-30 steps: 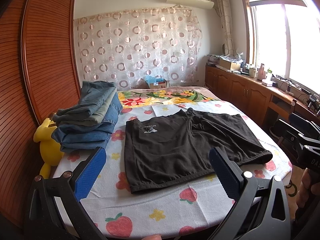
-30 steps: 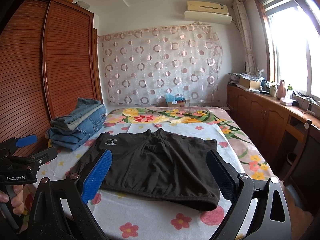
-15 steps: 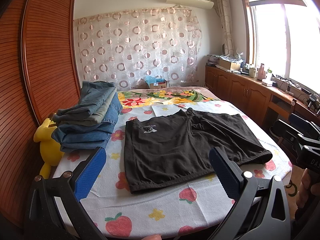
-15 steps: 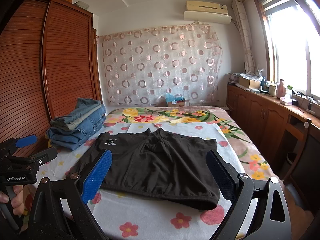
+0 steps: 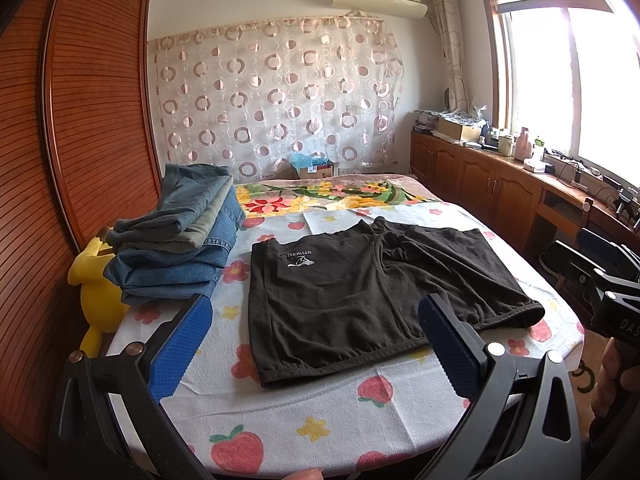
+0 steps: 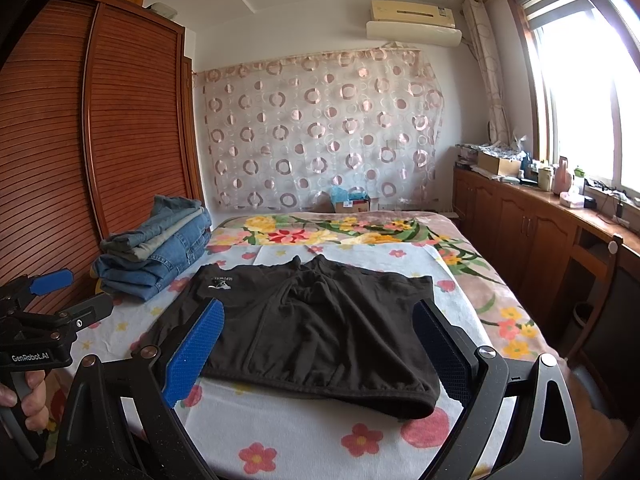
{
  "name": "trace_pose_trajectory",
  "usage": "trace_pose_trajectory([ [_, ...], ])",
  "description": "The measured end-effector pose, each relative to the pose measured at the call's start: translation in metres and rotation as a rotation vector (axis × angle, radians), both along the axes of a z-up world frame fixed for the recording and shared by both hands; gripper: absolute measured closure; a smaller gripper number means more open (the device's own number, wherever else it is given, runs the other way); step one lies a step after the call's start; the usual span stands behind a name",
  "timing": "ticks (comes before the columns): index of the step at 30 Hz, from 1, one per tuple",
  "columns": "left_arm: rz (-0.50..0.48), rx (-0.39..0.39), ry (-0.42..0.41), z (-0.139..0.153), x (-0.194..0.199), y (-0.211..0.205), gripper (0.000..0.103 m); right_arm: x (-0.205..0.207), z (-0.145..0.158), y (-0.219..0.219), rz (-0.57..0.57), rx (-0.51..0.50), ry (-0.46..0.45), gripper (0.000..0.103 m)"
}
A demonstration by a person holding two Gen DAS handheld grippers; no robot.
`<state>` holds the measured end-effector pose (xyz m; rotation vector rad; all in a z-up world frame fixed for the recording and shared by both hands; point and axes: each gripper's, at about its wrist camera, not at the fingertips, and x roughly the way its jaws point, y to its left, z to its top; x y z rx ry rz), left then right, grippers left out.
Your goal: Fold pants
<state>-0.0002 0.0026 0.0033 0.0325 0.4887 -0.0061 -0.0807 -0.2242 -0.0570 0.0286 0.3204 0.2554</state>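
Observation:
Dark brown shorts (image 5: 360,292) lie spread flat on the bed, waistband nearest me and a small white logo on the left leg; they also show in the right wrist view (image 6: 316,320). My left gripper (image 5: 316,344) is open and empty, held above the bed's near edge in front of the waistband. My right gripper (image 6: 320,344) is open and empty, near the waistband's right end. Each gripper shows at the edge of the other's view.
A stack of folded jeans (image 5: 176,236) sits on the bed's left side, next to a yellow plush toy (image 5: 96,292) and a wooden wardrobe (image 6: 80,160). The fruit-print sheet (image 5: 280,416) covers the bed. Wooden cabinets (image 5: 500,188) run along the right wall.

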Motion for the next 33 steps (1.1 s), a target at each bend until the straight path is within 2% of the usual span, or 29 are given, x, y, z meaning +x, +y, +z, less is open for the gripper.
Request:
trace_pose_trajectory([
  [18,0.0,0.0,0.0,0.0,0.0,0.0,0.0,-0.001,-0.001,-0.001,0.001,0.001,0.001,0.007],
  [19,0.0,0.0,0.001,0.008,-0.003,0.003,0.0,-0.001,0.0,-0.001,0.0,0.001,0.001,0.007],
  [23,-0.01,0.002,0.013,0.008,-0.002,0.005,0.0,-0.001,-0.001,-0.001,-0.001,0.0,0.007,0.007],
  [25,-0.013,0.007,0.026,0.001,0.004,-0.006,0.0,0.0,-0.001,-0.002,-0.002,-0.003,0.01,0.007],
  [33,-0.029,0.015,0.054,-0.011,0.024,-0.003,0.0,0.006,0.0,-0.009,-0.028,-0.008,0.017,0.007],
])
